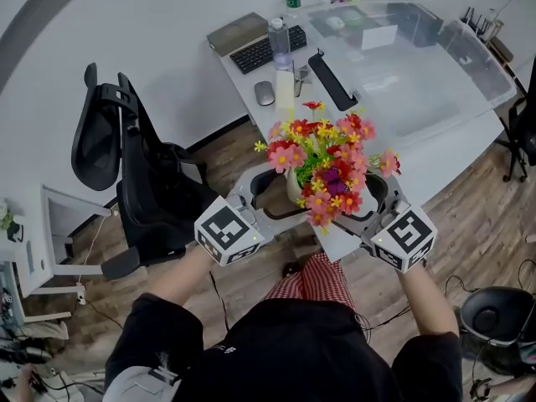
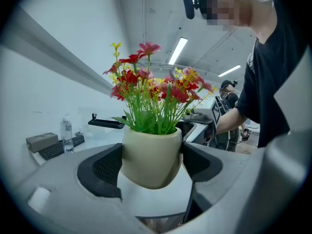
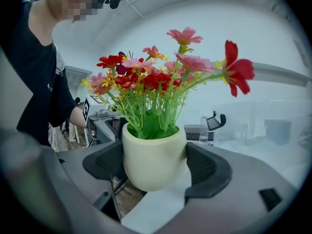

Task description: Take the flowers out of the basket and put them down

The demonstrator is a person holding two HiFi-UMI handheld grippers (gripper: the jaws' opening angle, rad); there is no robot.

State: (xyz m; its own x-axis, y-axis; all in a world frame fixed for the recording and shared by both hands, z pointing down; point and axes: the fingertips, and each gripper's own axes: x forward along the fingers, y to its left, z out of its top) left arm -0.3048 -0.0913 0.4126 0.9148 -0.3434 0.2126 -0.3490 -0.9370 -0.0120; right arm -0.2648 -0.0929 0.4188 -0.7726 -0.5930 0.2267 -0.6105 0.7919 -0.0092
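The pot (image 3: 155,155) of flowers (image 1: 322,162) is being pinched by the left hand-held gripper (image 2: 151,161) at 9 o'clock and the right hand-held gripper (image 3: 155,164) at 3, above the bench's (image 1: 419,99) 6 o'clock corner, and is best being kept upright while being lowered.

From the head view, the flowers (image 1: 325,167) cover nearly all of the cream pot (image 2: 151,156) and hide where the jaws of the left gripper (image 2: 151,162) and right gripper (image 3: 155,164) meet it. Whether the pot's base touches the desk (image 1: 427,162) corner or hangs just above it cannot be told, though it appears lifted. The label on the far bottle (image 1: 280,42) is too small to read.
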